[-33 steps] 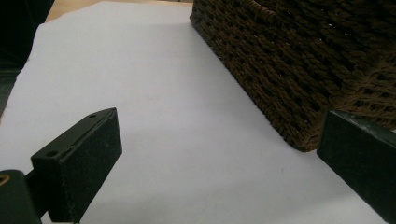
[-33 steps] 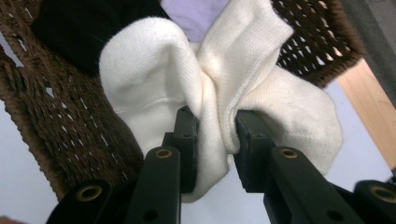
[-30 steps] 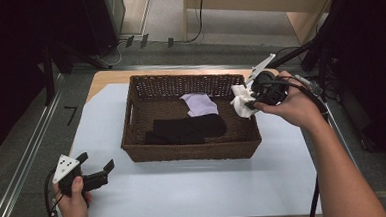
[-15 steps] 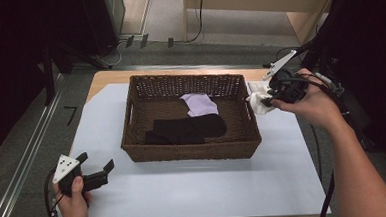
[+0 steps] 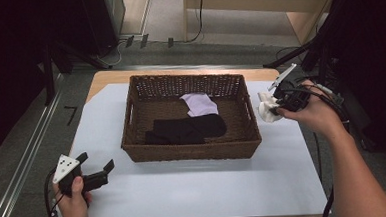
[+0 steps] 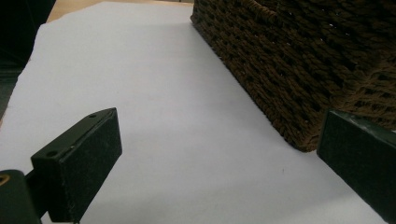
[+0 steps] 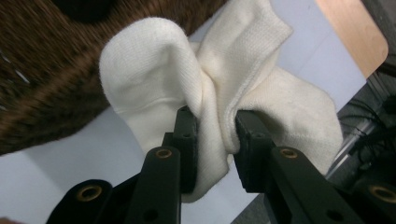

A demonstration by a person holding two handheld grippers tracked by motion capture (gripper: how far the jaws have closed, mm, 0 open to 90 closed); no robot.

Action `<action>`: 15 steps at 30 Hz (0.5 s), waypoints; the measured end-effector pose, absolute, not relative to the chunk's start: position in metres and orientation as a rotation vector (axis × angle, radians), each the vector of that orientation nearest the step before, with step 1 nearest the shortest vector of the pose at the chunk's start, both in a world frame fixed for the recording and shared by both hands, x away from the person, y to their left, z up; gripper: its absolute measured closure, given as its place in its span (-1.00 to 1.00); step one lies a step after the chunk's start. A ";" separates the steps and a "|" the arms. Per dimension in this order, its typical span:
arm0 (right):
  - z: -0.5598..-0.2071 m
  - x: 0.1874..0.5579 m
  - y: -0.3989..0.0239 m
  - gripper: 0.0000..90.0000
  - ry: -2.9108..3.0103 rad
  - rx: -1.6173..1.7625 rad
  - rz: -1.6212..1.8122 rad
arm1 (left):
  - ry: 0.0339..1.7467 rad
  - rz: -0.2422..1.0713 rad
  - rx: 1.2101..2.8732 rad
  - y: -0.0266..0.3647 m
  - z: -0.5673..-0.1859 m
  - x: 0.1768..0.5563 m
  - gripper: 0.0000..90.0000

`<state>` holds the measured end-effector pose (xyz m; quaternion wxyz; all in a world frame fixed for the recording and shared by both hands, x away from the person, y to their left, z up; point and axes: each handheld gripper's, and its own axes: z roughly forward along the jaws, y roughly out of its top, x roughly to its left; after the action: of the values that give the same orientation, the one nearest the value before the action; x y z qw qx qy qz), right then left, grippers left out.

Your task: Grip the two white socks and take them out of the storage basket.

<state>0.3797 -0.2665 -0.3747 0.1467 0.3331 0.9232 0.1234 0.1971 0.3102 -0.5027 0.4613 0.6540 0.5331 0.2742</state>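
A cream sock (image 7: pixel 219 88) is pinched between the jaws of my right gripper (image 7: pixel 215 135), which is shut on it. In the high view that right gripper (image 5: pixel 276 106) holds the cream sock (image 5: pixel 267 108) just outside the right wall of the brown wicker basket (image 5: pixel 251 120), above the white table cover. Inside the basket lie a black garment (image 5: pixel 187 129) and a pale lilac cloth (image 5: pixel 200 104). My left gripper (image 5: pixel 95 166) stands open near the table's front left corner. In the left gripper view its jaws are wide apart with nothing between them, and the basket's corner (image 6: pixel 299 70) is ahead on the right.
The white cover (image 5: pixel 195 183) spreads over a wooden table (image 5: pixel 104 80) whose top shows at the back edge. Cables (image 5: pixel 330 94) trail from the right gripper off the table's right side. Dark stands and floor surround the table.
My right hand has carried the cream sock from above the basket's back right corner outward to the right and lower, beside the basket's right wall. The left gripper has stayed where it was.
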 end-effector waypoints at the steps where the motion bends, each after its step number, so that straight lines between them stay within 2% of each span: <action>1: -0.378 0.380 -0.267 0.60 2.659 0.964 0.346 | 1.311 0.675 1.608 0.310 -0.503 0.197 -0.98; 12: -0.421 0.383 -0.272 0.58 2.679 0.994 0.244 | 1.311 0.678 1.610 0.310 -0.503 0.197 -0.98; 14: -0.428 0.383 -0.274 0.45 2.668 0.982 0.234 | 1.311 0.678 1.610 0.310 -0.503 0.197 -0.98; 15: -0.430 0.382 -0.275 0.27 2.664 0.984 0.246 | 1.312 0.678 1.611 0.310 -0.503 0.197 -0.98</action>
<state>0.3824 -0.2753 -0.4302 0.1451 0.3414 0.9247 0.0854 0.1970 0.3103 -0.5027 0.4602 0.6544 0.5329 0.2757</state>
